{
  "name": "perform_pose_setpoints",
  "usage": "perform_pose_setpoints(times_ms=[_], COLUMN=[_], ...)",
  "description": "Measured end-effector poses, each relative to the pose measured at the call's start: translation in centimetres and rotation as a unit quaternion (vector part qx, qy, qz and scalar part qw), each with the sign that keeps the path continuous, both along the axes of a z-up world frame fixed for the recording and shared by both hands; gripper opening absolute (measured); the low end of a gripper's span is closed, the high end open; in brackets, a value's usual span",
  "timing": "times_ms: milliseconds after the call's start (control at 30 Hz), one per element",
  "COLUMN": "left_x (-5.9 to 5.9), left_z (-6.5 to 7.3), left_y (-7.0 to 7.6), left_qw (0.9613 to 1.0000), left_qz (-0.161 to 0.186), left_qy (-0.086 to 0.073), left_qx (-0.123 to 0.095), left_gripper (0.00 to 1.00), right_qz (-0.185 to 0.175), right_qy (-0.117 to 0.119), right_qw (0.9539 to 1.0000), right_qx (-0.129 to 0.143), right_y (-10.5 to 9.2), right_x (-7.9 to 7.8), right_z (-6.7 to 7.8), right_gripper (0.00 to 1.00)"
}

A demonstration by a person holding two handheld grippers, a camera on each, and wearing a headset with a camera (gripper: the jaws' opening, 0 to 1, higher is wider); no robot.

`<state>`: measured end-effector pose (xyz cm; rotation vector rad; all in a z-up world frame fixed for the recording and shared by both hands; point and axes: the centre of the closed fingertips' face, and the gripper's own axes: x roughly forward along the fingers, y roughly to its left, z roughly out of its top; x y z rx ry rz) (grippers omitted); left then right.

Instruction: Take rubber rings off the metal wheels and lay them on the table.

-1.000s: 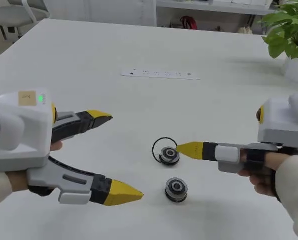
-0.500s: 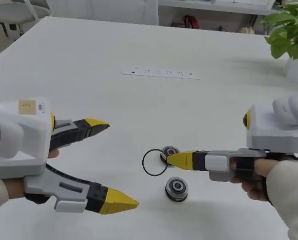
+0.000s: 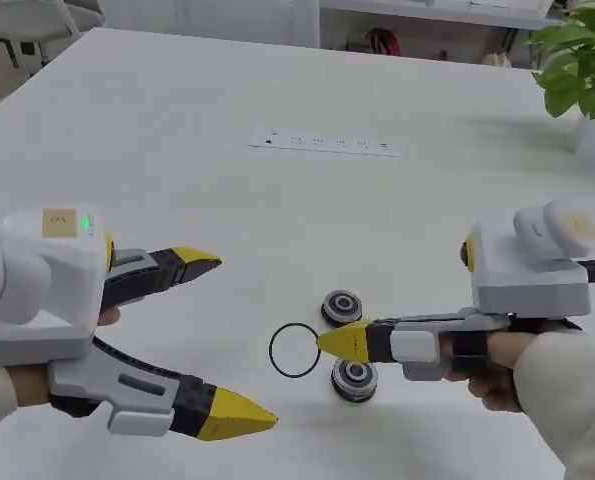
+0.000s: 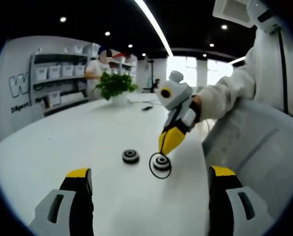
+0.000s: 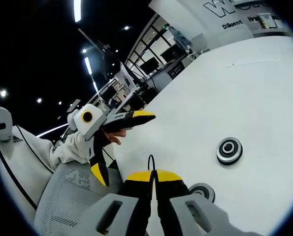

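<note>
- Right gripper [image 3: 322,342] lies level over the table [image 3: 177,150], its tips closed on the black rubber ring [image 3: 295,350].
- Ring sits just beside the near metal wheel [image 3: 355,378] and the far metal wheel [image 3: 342,307].
- Left gripper [image 3: 243,340] hovers opposite, jaws spread wide, empty.

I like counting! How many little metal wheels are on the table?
2. The far wheel sits beyond the right gripper; the near wheel lies beside its tip.

On the white tabletop [image 3: 177,120], toward the near edge: far wheel [image 3: 342,307] and near wheel [image 3: 355,377], flat, close together, not touching. Toward the far edge, a white power strip [image 3: 325,145]; potted plant [image 3: 577,60] at the far right corner.
</note>
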<state>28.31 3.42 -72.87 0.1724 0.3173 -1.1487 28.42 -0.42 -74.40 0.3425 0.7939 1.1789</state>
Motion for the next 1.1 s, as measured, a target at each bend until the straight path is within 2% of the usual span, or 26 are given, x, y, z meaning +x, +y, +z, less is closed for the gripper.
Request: perform_pose_setpoints(times_ms=[500, 933, 1100], left_x=[-0.2, -0.4, -0.4], left_z=[-0.3, -0.3, -0.3], left_y=[0.0, -0.2, -0.1], left_qw=[0.9999, 0.9999, 0.9999], left_qz=[0.001, -0.003, -0.001], left_qy=[0.011, 0.013, 0.014], left_qx=[-0.006, -0.006, -0.006], left_gripper=[1.00, 1.00, 1.00], right_qz=[0.015, -0.002, -0.004], right_qy=[-0.001, -0.012, -0.011], right_qw=[0.9992, 0.9978, 0.9977], right_qx=[-0.036, -0.065, -0.067], right_y=[0.4, 0.1, 0.1], right_x=[-0.6, 0.0, 0.1], right_z=[-2.2, -3.5, -3.6], right_gripper=[0.00, 0.00, 0.00])
